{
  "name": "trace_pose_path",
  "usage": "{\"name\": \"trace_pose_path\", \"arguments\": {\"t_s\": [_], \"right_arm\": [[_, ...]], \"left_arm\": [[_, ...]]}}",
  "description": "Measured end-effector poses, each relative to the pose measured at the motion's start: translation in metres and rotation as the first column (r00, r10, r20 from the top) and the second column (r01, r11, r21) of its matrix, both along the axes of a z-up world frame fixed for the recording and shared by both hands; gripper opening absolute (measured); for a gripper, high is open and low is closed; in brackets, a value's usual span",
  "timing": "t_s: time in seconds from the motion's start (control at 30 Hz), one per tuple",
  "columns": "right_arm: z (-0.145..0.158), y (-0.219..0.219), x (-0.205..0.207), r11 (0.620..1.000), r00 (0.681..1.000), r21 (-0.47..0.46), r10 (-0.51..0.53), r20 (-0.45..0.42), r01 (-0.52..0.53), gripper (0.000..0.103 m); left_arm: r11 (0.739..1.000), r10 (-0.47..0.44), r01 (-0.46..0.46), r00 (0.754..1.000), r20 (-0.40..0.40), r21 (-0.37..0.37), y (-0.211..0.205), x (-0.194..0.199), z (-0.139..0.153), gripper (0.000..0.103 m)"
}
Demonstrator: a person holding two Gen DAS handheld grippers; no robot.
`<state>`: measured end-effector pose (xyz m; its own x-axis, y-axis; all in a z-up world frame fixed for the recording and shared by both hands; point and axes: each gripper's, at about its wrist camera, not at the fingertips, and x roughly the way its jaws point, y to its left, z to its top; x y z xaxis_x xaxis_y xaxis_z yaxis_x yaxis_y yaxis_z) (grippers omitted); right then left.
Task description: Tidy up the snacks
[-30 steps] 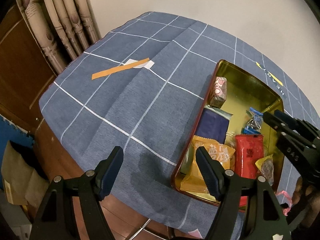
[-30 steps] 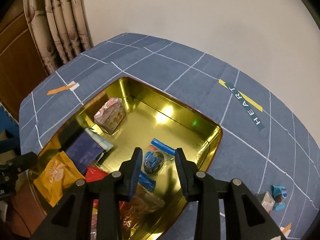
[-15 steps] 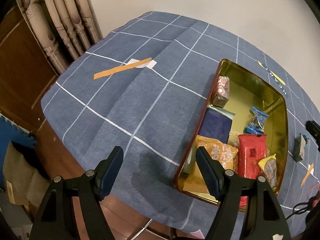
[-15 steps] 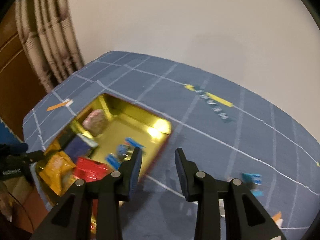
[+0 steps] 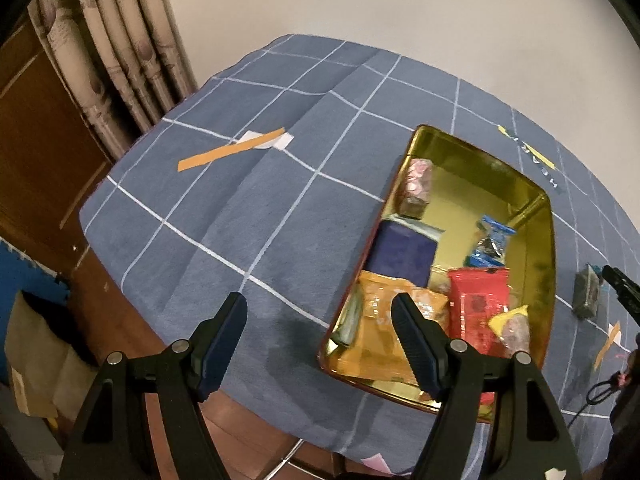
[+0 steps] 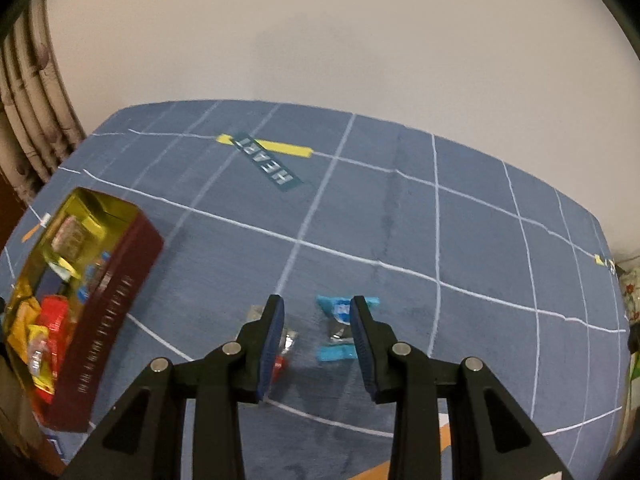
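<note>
A: Snacks, where are they?

B: Two lie loose on the bench. A blue-ended candy (image 6: 338, 328) sits on the blue checked cloth (image 6: 400, 220), seen between the right tool's (image 6: 318, 340) tips. A clear-and-red wrapped sweet (image 6: 286, 344) lies just beside it, partly hidden by the tool's left finger. The rest are in the gold tin (image 5: 536, 280): an orange pack (image 5: 376, 320), a red pack (image 5: 478, 312), a navy box (image 5: 402, 256), a blue candy (image 5: 490, 244), a pinkish packet (image 5: 418, 188) and a yellow-cornered one (image 5: 514, 324).

A: And the tools?

B: The right tool hangs above the blue candy, jaws narrow but parted, nothing clenched. The left tool (image 5: 320, 328) is released, jaws wide and empty, over the cloth at the tin's near corner, one finger across the orange pack in that view.

A: How would the candy handle?

B: Likely very light, with a firm middle and thin, crinkly twisted ends. The film looks slick, so a pinch on an end could slip or tear. Taking it across the dark middle, jaws square to its length, seems safest. The sweet nearby is close enough to be nudged.

A: Anything else around?

B: A "HEART" label (image 6: 276, 166) on the cloth, a curtain (image 5: 116, 48) at the left, a plain wall behind.
</note>
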<state>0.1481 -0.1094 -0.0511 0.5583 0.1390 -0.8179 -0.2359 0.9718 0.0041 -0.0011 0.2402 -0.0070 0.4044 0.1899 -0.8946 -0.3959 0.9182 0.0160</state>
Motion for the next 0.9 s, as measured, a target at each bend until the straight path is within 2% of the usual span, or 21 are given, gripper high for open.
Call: {"name": "trace_pose_path", "arguments": {"t_s": [0.23,0.43,0.8,0.9], "right_arm": [[-0.019,-0.012,0.007,1.0,1.0,0.025,-0.017,-0.024,0.018,0.035],[-0.032,-0.02,0.013,0.998,0.999,0.062,-0.022,-0.047,0.025,0.035],[-0.036,-0.035,-0.008,0.999,0.999,0.045,-0.002,0.038,0.0,0.027],[-0.035,-0.045,-0.016,0.999,0.998,0.046,-0.004,0.058,0.002,0.027]], "left_arm": [[0.994,-0.098,0.098,0.995,0.003,0.049,-0.04,0.012,0.014,0.072],[0.975,-0.211,0.211,0.978,-0.003,0.064,-0.089,0.033,0.019,0.072],[0.914,-0.404,0.405,0.914,-0.042,0.001,-0.186,0.07,0.003,0.072],[0.887,-0.461,0.462,0.886,-0.044,0.014,-0.211,0.076,-0.002,0.072]]}}
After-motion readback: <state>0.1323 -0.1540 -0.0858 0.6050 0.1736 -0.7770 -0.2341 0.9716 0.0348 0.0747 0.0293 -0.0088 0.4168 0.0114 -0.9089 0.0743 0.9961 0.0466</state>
